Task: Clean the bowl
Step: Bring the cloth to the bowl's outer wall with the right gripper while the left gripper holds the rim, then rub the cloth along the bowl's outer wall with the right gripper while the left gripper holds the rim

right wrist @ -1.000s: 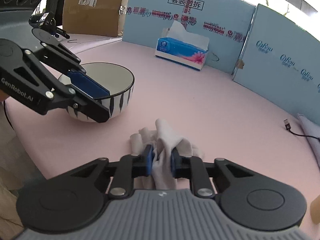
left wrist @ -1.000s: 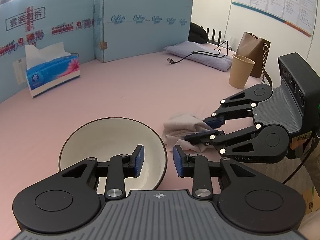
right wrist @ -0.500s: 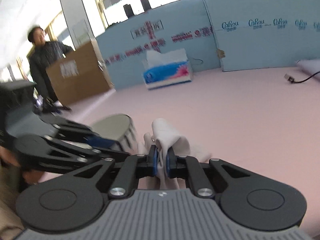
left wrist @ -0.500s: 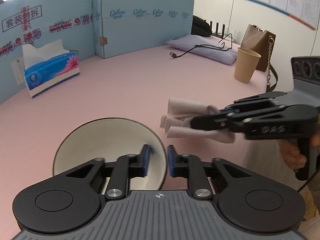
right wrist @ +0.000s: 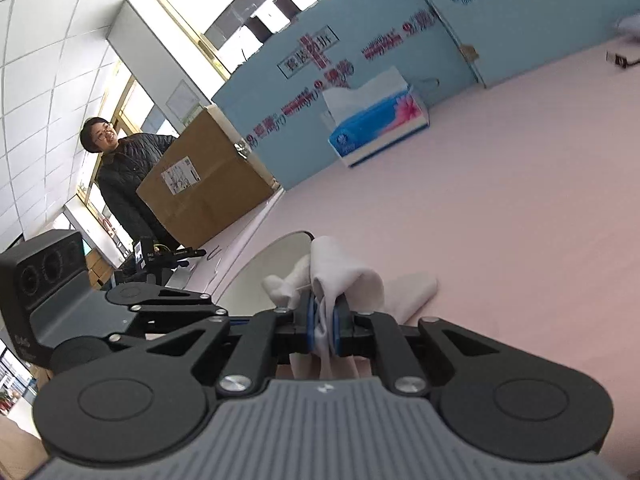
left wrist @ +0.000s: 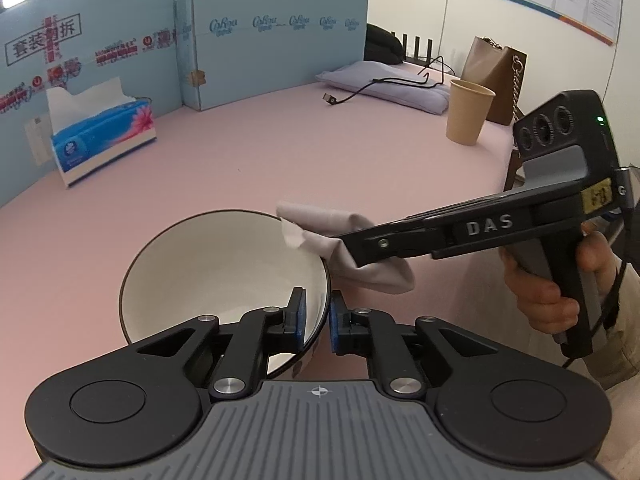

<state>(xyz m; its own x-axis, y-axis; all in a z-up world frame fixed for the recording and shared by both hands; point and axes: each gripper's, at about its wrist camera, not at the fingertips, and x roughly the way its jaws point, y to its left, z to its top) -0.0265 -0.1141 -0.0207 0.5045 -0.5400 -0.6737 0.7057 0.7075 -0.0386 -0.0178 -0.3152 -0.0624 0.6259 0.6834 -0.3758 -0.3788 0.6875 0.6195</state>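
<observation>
While the pink desk [left wrist: 360, 152] lies broad and mostly bare around the work, the wiping itself looks about to begin, so this reads as the step of bringing cloth to bowl. At the desk's near edge sits the bowl [left wrist: 208, 264], white inside with a dark rim, and it appears tipped a little toward the left wrist camera. Its near wall is pinched by the left gripper [left wrist: 316, 320], one blue pad inside the bowl and one outside, jaws clamped on the rim. From the side comes the right gripper [left wrist: 360, 248], held in a hand [left wrist: 552, 280] and rolled onto its edge, its jaws shut tight on a bunched pale cloth [left wrist: 332, 228]. In the right wrist view the cloth [right wrist: 344, 280] bulges out ahead of the pads and hangs over the bowl's rim [right wrist: 280, 248]. One loose corner of it already touches or overlaps the far rim; I cannot tell whether it presses on the inner wall.

Next, by my judgement, the cloth must go down into the bowl and sweep round the inner wall, while the left grip holds the bowl steady against that push. A thin rim in a pinch grip could twist or slip if the wiping force is too strong.
</observation>
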